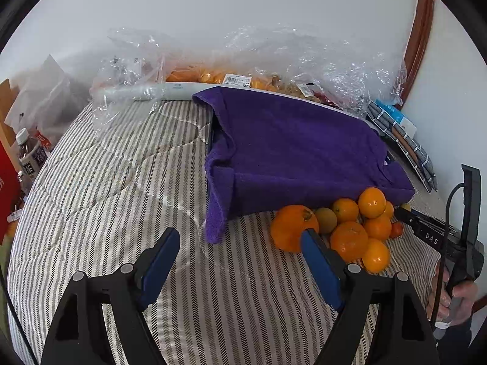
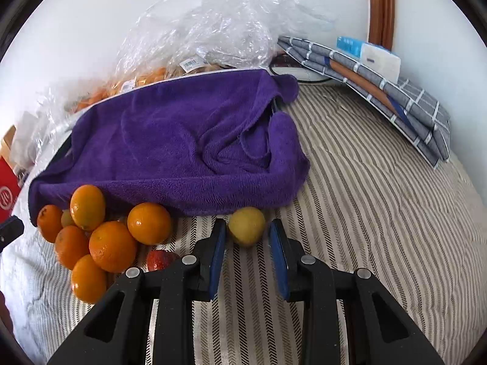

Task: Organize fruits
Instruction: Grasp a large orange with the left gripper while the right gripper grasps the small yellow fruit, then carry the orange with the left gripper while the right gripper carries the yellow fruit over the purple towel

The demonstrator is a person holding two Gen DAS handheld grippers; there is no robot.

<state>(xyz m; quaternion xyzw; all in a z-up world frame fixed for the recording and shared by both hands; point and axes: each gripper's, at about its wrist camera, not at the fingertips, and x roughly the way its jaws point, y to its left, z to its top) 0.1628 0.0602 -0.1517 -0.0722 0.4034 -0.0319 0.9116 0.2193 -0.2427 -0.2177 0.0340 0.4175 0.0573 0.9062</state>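
Sorting looks barely begun: the fruit lies in one loose heap on the striped bedcover (image 2: 365,213), hard against the front edge of a purple towel (image 2: 182,140) draped over something box-like.

Going left to right in the right wrist view, the orange pile (image 2: 112,246) comes first, several oranges touching one another, with a small greenish fruit (image 2: 67,217) tucked among them and a red fruit (image 2: 159,258) half hidden behind the gripper body. Next, apart from the heap, sits a single yellow fruit (image 2: 246,225) — possibly a lemon, though the lens makes that hard to say. The right gripper (image 2: 248,237) has its blue pads spread on either side of this fruit, released and not yet touching it. By my reading the step in hand is picking out the yellow one; the next move calls for easing forward a little and closing squarely, since a round fruit on soft bedding may roll.

The left gripper (image 1: 243,243) hangs wide open over bare cover, its right pad just before the largest orange (image 1: 293,228), gripping nothing.

Beyond the towel lie clear plastic bags (image 1: 274,57) of more produce against a white wall — folded grey checked cloths (image 2: 380,91) sit at far right, a bottle (image 1: 30,158) at far left.
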